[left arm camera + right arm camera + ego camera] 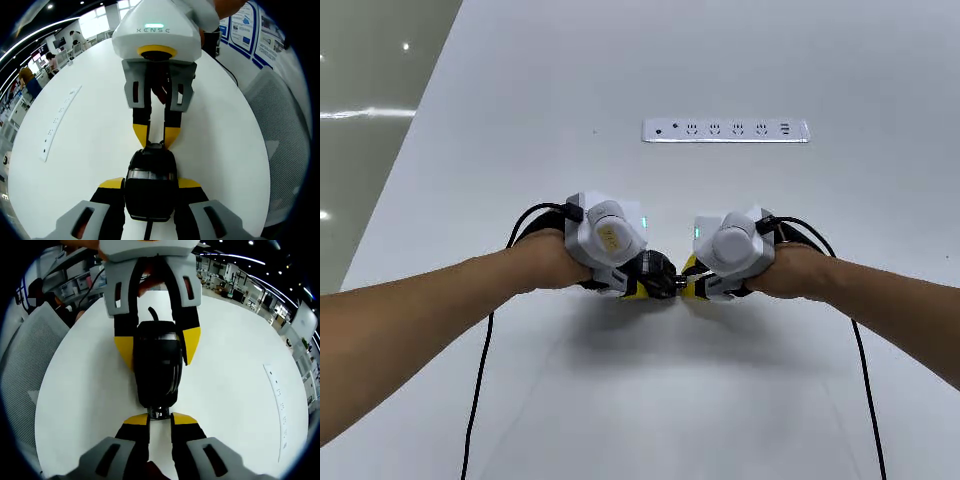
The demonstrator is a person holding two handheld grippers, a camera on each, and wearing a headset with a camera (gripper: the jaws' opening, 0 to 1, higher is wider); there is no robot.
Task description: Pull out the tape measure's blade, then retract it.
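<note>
tape measure (pixel 157 360) clamped in left tool (pixel 150 183); right tool (pixel 160 418) pinches its blade tip (pixel 159 413).

The left arm (pixel 430 315) and right arm (pixel 900 310) reached forward. The left gripper (pixel 151 183) squeezed the tape measure (pixel 157 365); the right gripper (pixel 160 419) pinched its tip.

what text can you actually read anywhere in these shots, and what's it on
"XENSE": on the white housing of the right gripper, seen in the left gripper view
too blurred to read: the posters on the wall
too small to read: the markings on the power strip
no legible label: the tape measure
</note>
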